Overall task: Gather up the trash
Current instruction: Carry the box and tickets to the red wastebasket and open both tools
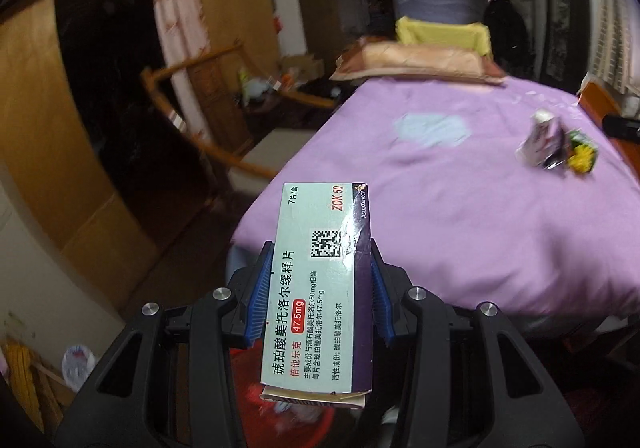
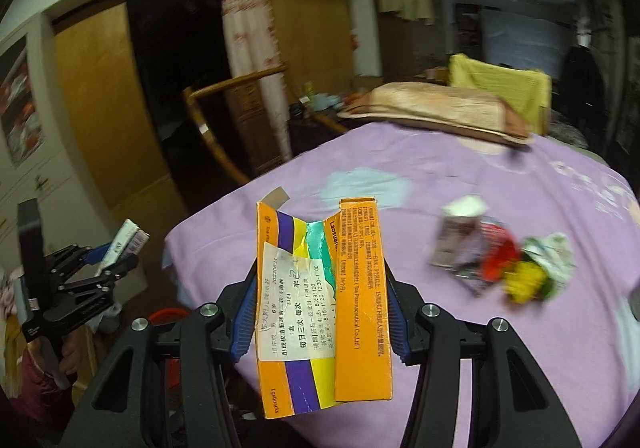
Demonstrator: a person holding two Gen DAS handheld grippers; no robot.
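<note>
- Two cartons are gripped at a purple-covered bed [image 1: 460, 208].
- A pale green medicine box [image 1: 320, 288] is clamped between the jaws of the left gripper [image 1: 320, 288], held off the bed's near corner.
- A torn orange carton [image 2: 324, 308] is pinched in the right gripper [image 2: 322, 312].
- More litter [image 2: 500, 260] is seen lying on the bedspread, well apart from a pillow [image 2: 436, 108].

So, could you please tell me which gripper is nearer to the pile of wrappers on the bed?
Right. The right gripper, shut on the orange box, is over the bed's near end, beside the pile of wrappers; the left gripper is off the bed's edge.
</note>
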